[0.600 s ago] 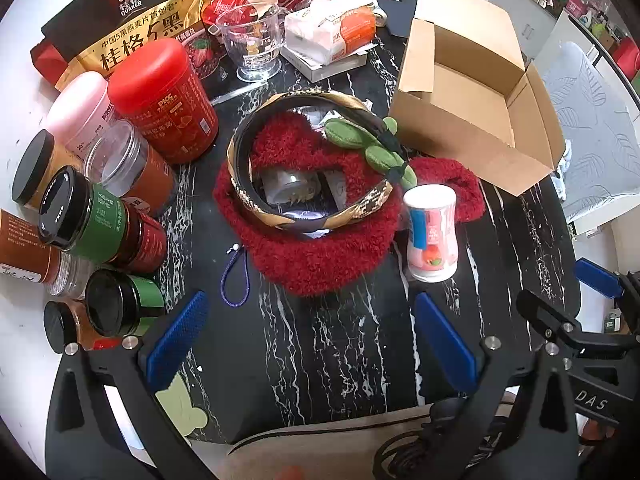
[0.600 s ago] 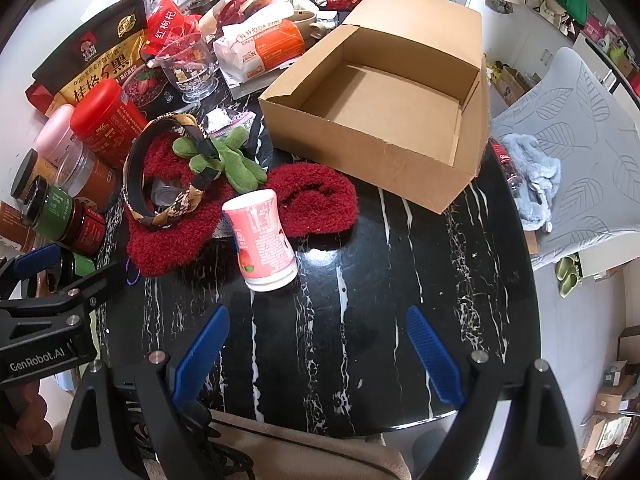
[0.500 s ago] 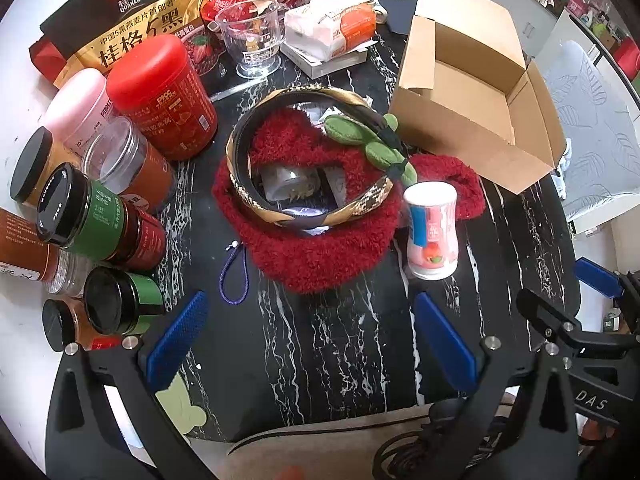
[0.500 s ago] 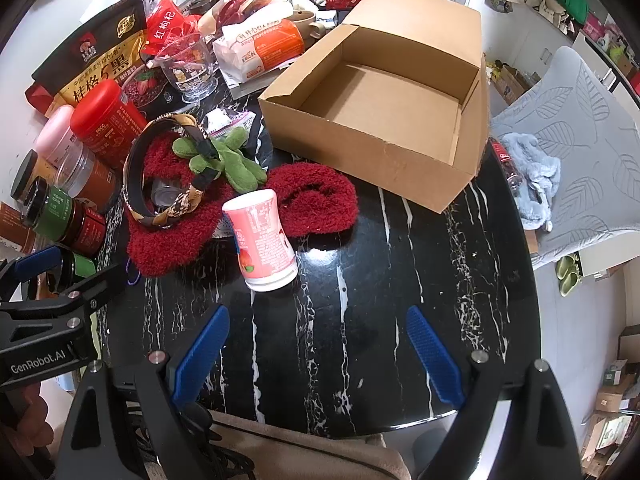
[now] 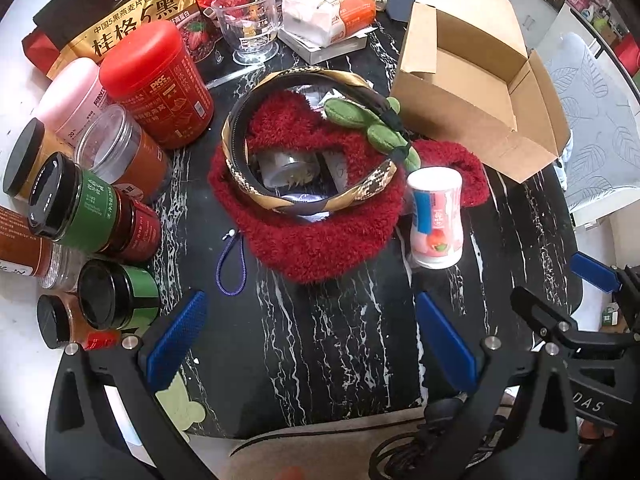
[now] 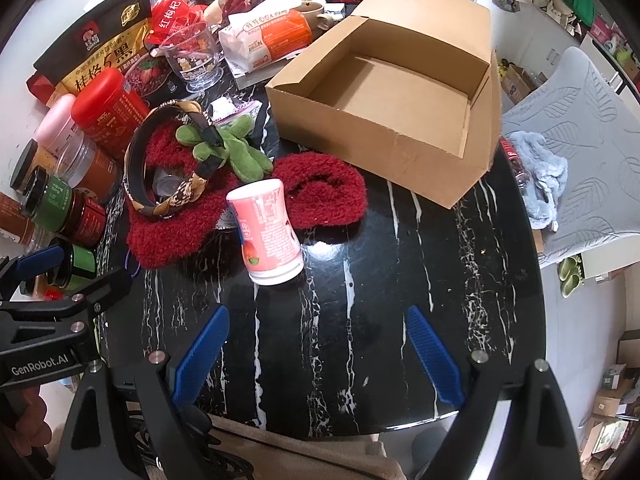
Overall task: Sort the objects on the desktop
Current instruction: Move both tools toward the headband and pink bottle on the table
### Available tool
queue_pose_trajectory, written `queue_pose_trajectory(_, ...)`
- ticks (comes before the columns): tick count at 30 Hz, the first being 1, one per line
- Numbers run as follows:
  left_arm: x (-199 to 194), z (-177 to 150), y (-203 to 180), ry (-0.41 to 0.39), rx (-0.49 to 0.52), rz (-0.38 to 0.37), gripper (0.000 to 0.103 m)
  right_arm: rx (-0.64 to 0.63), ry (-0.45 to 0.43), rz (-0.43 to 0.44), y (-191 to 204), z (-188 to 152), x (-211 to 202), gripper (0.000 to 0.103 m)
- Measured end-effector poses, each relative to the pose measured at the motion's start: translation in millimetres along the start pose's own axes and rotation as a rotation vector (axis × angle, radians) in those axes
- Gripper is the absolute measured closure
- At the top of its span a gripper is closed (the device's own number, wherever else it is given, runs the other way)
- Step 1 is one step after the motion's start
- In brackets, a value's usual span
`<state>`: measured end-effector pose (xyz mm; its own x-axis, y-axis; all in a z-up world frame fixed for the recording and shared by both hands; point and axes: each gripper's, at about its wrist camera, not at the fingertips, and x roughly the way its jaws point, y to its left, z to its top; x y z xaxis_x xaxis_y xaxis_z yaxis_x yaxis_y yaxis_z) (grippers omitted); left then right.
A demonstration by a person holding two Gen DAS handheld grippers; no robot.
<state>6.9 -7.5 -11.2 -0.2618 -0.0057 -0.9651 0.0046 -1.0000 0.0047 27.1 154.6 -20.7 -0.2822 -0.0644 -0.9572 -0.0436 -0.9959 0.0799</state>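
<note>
A pink and white bottle (image 5: pixel 436 220) (image 6: pixel 268 236) stands upright on the black marble table (image 6: pixel 400 260), beside a red fuzzy cloth (image 5: pixel 320 240) (image 6: pixel 324 192). On the cloth lie a gold and black headband (image 5: pixel 360 196) (image 6: pixel 134 168) and a green plush cactus (image 5: pixel 372 128) (image 6: pixel 240 156). An open, empty cardboard box (image 5: pixel 472 92) (image 6: pixel 400 92) sits behind them. My left gripper (image 5: pixel 310 340) hangs open over bare table in front of the cloth. My right gripper (image 6: pixel 318 356) is open too, just short of the bottle, with nothing between its fingers.
Several spice jars (image 5: pixel 72 204) and a red canister (image 5: pixel 156 84) crowd the left edge. A clear measuring cup (image 5: pixel 248 20), food bags and a tissue pack (image 5: pixel 332 12) fill the back. A purple cord loop (image 5: pixel 232 268) lies on the table. A grey chair (image 6: pixel 580 152) stands to the right.
Nothing has visibly changed beyond a slight drift of the left wrist view. Both grippers stay open and empty.
</note>
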Motion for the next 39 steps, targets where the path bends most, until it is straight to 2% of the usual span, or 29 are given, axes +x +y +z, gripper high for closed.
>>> queue_pose_trajectory(9, 4.8, 3.1, 1.1, 0.005, 0.011, -0.013, 0.0, 0.011, 0.003, 0.026, -1.2, -0.6, 6.4, 0.012)
queue_pose_trajectory(23, 20.5, 15.9, 2.4, -0.02, 0.108, 0.001, 0.0, -0.009, 0.003, 0.073, 2.1, 5.3, 24.3, 0.012)
queue_pose_trajectory(26, 22.4, 18.9, 0.5, -0.031, 0.16, -0.015, 0.0, -0.022, -0.004, 0.084, 3.4, 8.8, 28.3, 0.012)
queue_pose_trajectory(31, 24.3, 25.5, -3.8, -0.074, 0.261, 0.024, 0.0, -0.037, -0.017, 0.1, 5.0, 15.6, 34.9, 0.012)
queue_pose_trajectory(39, 37.6, 38.3, -5.5, -0.09, 0.363, 0.022, 0.0, -0.079, -0.034, 0.11, 10.9, 25.4, 47.4, 0.012)
